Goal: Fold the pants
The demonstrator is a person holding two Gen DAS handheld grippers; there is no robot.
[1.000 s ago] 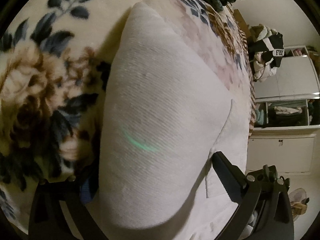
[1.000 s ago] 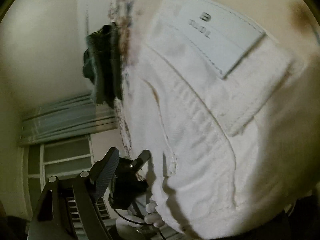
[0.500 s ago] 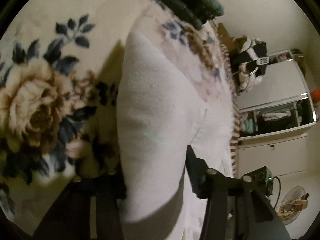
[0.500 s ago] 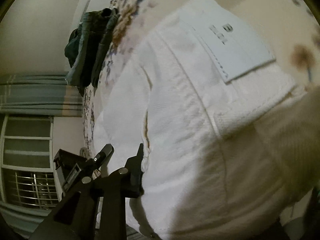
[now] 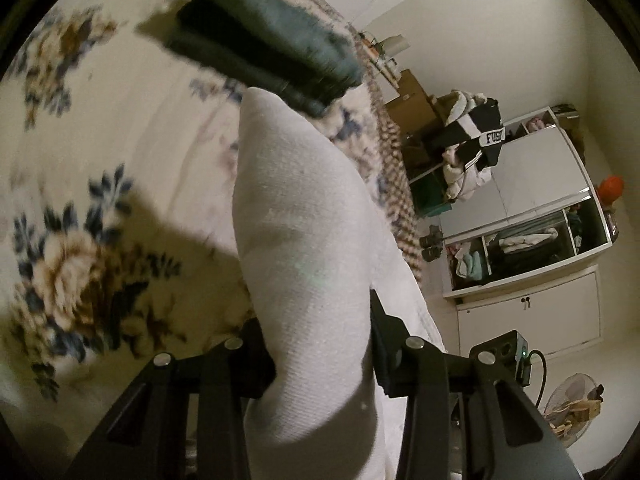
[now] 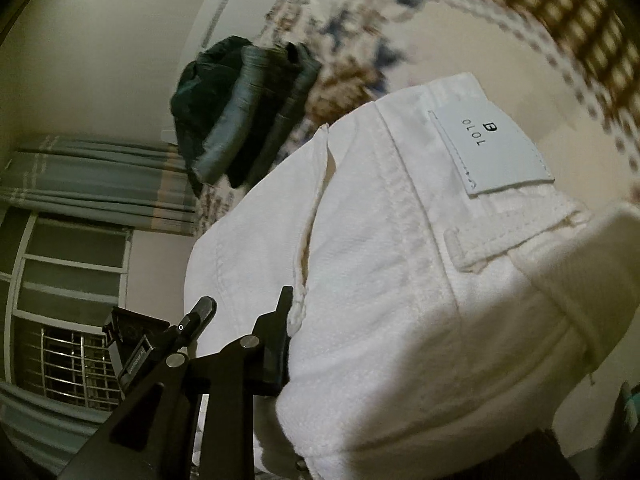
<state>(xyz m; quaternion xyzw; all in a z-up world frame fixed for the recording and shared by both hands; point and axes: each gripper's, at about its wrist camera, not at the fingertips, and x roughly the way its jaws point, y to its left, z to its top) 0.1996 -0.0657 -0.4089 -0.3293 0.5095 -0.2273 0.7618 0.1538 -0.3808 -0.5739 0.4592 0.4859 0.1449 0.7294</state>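
White pants lie on a floral blanket. My left gripper is shut on a fold of the pants leg, which rises between both fingers. In the right wrist view the pants' waistband with a pale label fills the middle. My right gripper is shut on the pants near the waist; only its left finger shows, the other is hidden under the cloth.
A stack of folded dark jeans lies on the blanket just beyond the white pants, also in the right wrist view. A white wardrobe with clothes stands to the right. A curtained window is at the left.
Both grippers closed on the white pants and lifted them. The view tilted up and forward, so the dark jeans stack now appears closer.
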